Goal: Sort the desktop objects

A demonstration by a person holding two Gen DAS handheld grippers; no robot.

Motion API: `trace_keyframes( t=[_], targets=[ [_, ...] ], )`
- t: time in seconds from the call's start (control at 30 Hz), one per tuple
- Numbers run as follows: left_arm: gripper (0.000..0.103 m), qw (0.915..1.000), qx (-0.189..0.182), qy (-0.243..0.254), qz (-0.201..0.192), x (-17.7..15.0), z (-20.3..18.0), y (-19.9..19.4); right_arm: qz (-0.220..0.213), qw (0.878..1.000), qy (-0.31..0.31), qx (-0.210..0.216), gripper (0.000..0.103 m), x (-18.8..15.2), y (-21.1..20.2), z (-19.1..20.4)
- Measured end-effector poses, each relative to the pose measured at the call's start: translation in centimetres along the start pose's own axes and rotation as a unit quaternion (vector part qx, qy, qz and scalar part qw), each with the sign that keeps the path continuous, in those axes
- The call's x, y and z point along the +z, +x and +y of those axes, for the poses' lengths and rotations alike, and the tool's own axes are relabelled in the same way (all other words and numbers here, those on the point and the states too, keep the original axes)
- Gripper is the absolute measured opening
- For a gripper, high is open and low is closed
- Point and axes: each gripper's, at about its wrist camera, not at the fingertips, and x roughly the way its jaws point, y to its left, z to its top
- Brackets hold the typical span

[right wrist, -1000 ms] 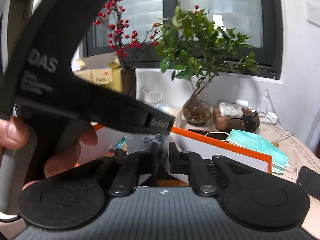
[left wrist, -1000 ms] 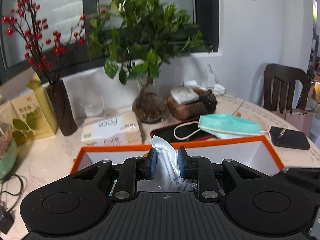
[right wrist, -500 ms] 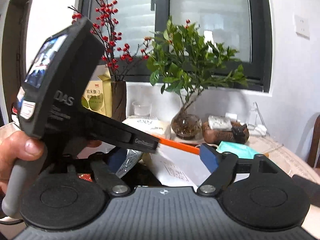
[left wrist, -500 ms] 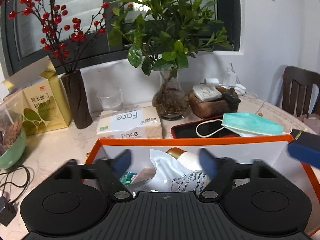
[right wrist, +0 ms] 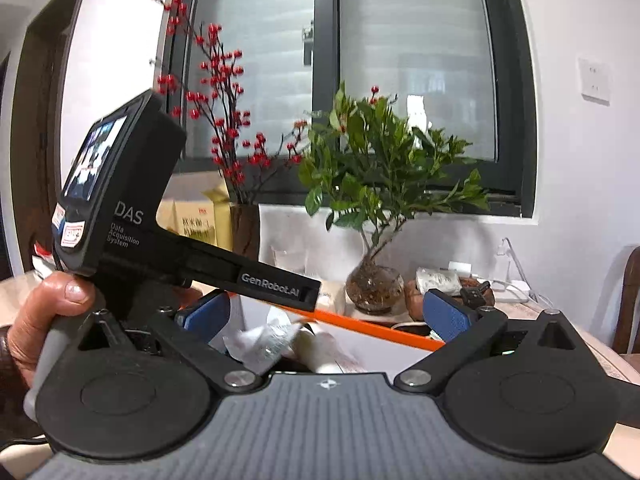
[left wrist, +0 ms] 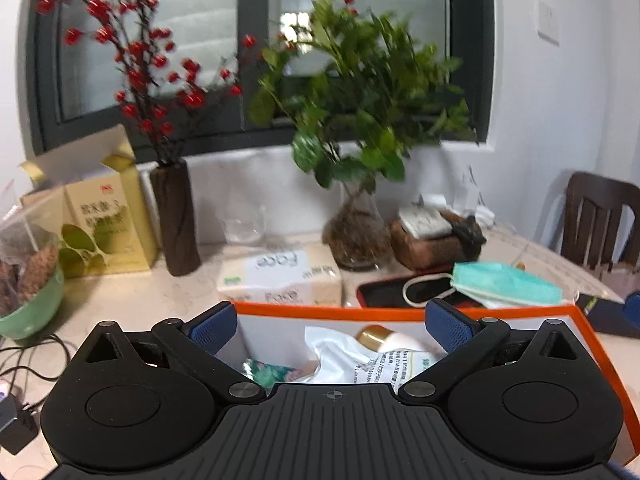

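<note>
An orange-rimmed white box (left wrist: 360,309) stands right in front of my left gripper (left wrist: 331,326). Its blue pads are far apart and still opening, with nothing pressed between them. Inside the box lie a crumpled white packet (left wrist: 344,356), a gold-capped white bottle (left wrist: 384,340) and a green packet (left wrist: 268,372). My right gripper (right wrist: 327,318) is also opening, empty, above the same box (right wrist: 380,330). The white packet (right wrist: 264,340) and the bottle (right wrist: 316,348) show below it. A hand (right wrist: 44,312) holds the left gripper's black body (right wrist: 132,216) close on its left.
Behind the box are a tissue pack (left wrist: 280,276), a green face mask (left wrist: 504,284) on a red-edged dark slab (left wrist: 384,296), a glass plant vase (left wrist: 356,236), a dark vase of red berries (left wrist: 176,220) and a yellow carton (left wrist: 108,224). A green bowl (left wrist: 32,304) and cables (left wrist: 24,364) lie left; a chair (left wrist: 596,216) stands right.
My left gripper let go of the white packet, which now lies in the box. Both pairs of jaws went from nearly shut to wide apart, and both grippers drew back a little.
</note>
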Motion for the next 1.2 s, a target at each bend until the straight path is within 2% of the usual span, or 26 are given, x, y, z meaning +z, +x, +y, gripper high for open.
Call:
trace_keyframes(
  t=[0.1, 0.27, 0.43, 0.53, 0.63, 0.7, 0.8, 1.03, 1.2],
  targets=[
    [0.103, 0.9999, 0.009, 0.004, -0.01, -0.4, 0.5, -1.3, -0.007, 1.0, 0.007, 0.014, 0.102, -0.1, -1.3, 0.4],
    [0.103, 0.9999, 0.01, -0.002, 0.001, -1.9, 1.5, -3.6, 0.005, 0.999, 0.005, 0.032, 0.102, -1.2, -3.4, 1.9],
    [0.103, 0.9997, 0.0, -0.018, 0.018, -4.0, 1.4, -6.2, 0.029, 0.999, 0.028, 0.005, 0.102, -2.4, -5.2, 3.6],
    [0.103, 0.9995, -0.004, -0.025, 0.021, -5.2, 0.9, -8.2, 0.061, 0.997, 0.048, -0.015, 0.102, -2.6, -5.8, 4.3],
    [0.103, 0.9996, -0.001, -0.02, 0.019, -6.2, 0.3, -10.1, 0.101, 0.992, 0.058, -0.044, 0.103, -3.1, -5.8, 4.8],
    [0.103, 0.9998, 0.006, -0.015, 0.013, -6.8, -0.1, -11.3, 0.117, 0.989, 0.07, -0.052, 0.103, -3.6, -5.9, 5.0],
    [0.103, 0.9996, -0.006, -0.014, 0.022, -7.9, -0.4, -12.8, 0.144, 0.983, 0.099, -0.056, 0.103, -4.4, -5.8, 5.0],
    [0.103, 0.9988, -0.024, 0.02, 0.037, -10.4, -2.5, -14.7, 0.194, 0.971, 0.122, -0.069, 0.103, -5.9, -5.4, 5.5],
    [0.103, 0.9971, -0.025, 0.052, 0.05, -11.4, -4.5, -14.3, 0.203, 0.966, 0.136, -0.087, 0.103, -6.7, -6.2, 5.4]
  ],
)
